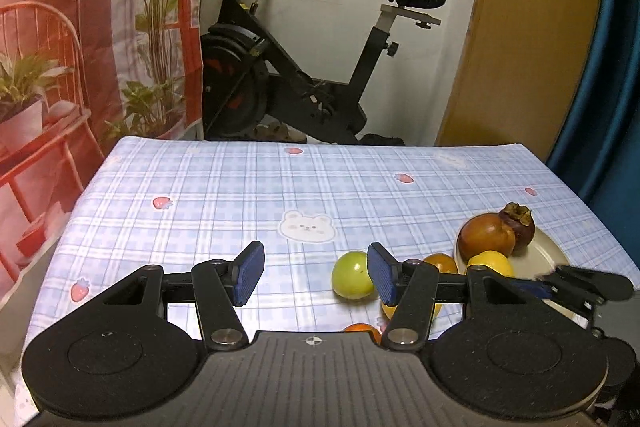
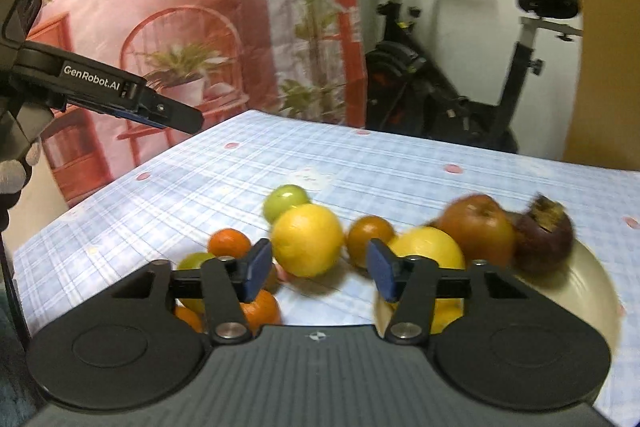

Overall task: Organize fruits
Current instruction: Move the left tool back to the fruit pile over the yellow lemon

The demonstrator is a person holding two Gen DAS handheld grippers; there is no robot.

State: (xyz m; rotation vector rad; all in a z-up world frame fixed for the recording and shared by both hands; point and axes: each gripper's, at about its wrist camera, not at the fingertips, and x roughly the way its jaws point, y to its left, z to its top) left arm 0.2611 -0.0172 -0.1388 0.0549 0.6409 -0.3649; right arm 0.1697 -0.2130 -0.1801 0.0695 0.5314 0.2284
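Both claws empty, R claw (image 2: 318, 273) by yellow fruit (image 2: 307, 239) w/ plate (image 2: 592, 291) beside

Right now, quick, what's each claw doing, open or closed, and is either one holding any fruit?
Left claw: open, holding nothing; only tablecloth shows between its pads.
Right claw: open, holding nothing; the yellow citrus sits beyond its pads, ungripped.

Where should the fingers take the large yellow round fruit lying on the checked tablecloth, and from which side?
Grip the large yellow round fruit across its widest middle, coming from above: it is smooth and round, and a green fruit behind and a brownish-orange fruit beside it crowd a level approach.
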